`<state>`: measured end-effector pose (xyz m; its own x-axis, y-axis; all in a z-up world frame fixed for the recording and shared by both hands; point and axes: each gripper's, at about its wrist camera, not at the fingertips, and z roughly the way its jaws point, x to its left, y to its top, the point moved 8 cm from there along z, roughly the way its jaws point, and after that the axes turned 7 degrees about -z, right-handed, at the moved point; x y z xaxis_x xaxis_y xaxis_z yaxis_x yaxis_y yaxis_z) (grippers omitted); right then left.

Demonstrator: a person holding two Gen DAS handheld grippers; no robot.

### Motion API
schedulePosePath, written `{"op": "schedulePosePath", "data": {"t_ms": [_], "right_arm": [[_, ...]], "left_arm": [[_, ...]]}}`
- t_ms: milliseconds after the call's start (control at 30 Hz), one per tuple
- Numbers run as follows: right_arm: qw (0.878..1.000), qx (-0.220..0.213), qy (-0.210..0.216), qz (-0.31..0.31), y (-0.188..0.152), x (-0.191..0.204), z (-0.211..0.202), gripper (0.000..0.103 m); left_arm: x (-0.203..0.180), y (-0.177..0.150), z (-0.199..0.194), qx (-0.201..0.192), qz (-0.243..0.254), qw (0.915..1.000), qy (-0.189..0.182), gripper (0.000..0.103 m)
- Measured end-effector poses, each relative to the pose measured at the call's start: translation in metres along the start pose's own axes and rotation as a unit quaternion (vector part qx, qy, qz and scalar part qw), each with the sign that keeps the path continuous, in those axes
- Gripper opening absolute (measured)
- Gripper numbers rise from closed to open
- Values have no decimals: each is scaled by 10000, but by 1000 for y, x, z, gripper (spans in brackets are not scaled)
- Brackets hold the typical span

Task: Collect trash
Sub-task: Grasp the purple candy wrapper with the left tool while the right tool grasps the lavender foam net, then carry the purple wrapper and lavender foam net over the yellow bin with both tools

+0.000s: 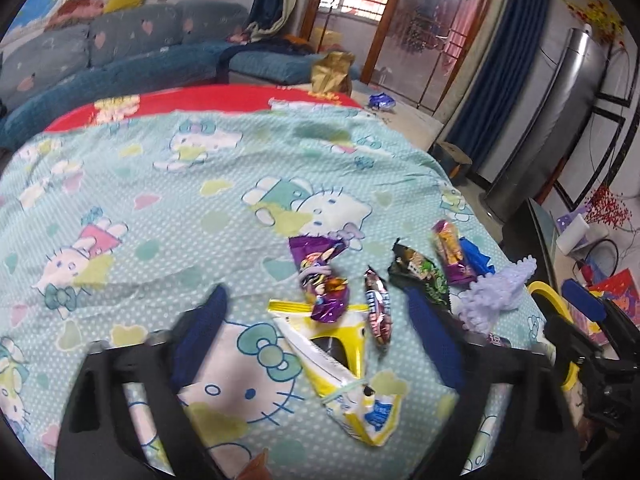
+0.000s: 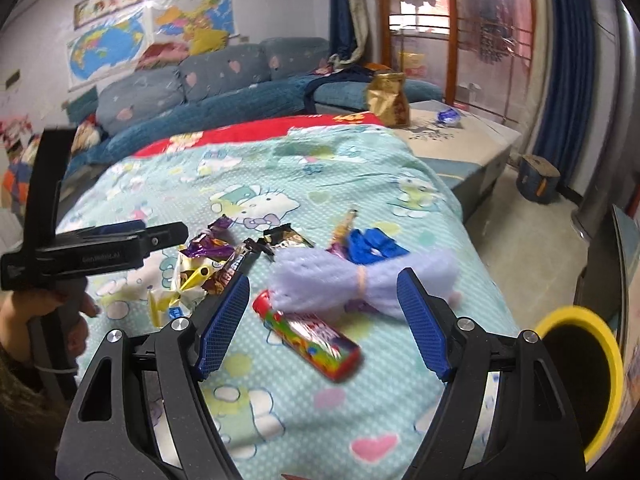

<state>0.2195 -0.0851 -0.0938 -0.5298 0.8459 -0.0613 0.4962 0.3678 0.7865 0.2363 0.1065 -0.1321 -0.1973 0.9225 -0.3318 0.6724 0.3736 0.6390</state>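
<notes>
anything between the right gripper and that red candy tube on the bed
Nothing visible blocks it. The right gripper is open, and the red candy tube lies on the bedsheet in the gap ahead of its fingers. The lilac foam net overlaps only the tube's far end.

Right gripper [image 2: 324, 320] hangs over the quilt [image 2: 280, 412], blue pads spread wide, nothing clamped. Between them lies a red candy tube [image 2: 310, 338], tilted, its top end touching a lilac foam net [image 2: 352, 276] cinched by a rubber band. Behind the net sits a blue wrapper [image 2: 376, 246]; to its left, a scatter of purple, black and yellow wrappers [image 2: 212, 256]. The left gripper [image 2: 120, 240] pokes in from the left edge, a hand [image 2: 64, 312] on its handle. A yellow-rimmed bin [image 2: 600, 344] sits at lower right.
</notes>
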Motion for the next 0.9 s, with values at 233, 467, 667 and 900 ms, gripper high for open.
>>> {"op": "schedulePosePath", "data": {"t_ms": [233, 467, 667, 900], "right_arm": [[9964, 369, -120, -749, 2, 11, 33, 52], [9923, 493, -18, -1139, -4, 22, 41, 8], [9966, 170, 96, -795, 2, 14, 19, 8], [9990, -212, 221, -340, 9, 2, -11, 8]], "left_arm": [[-1, -4, 18, 401, -157, 9984, -373, 60], [-3, -5, 45, 715, -249, 9965, -366, 37], [-1, -6, 54, 808, -263, 9961, -253, 26], [-9, 5, 29, 391, -223, 9984, -350, 24]]}}
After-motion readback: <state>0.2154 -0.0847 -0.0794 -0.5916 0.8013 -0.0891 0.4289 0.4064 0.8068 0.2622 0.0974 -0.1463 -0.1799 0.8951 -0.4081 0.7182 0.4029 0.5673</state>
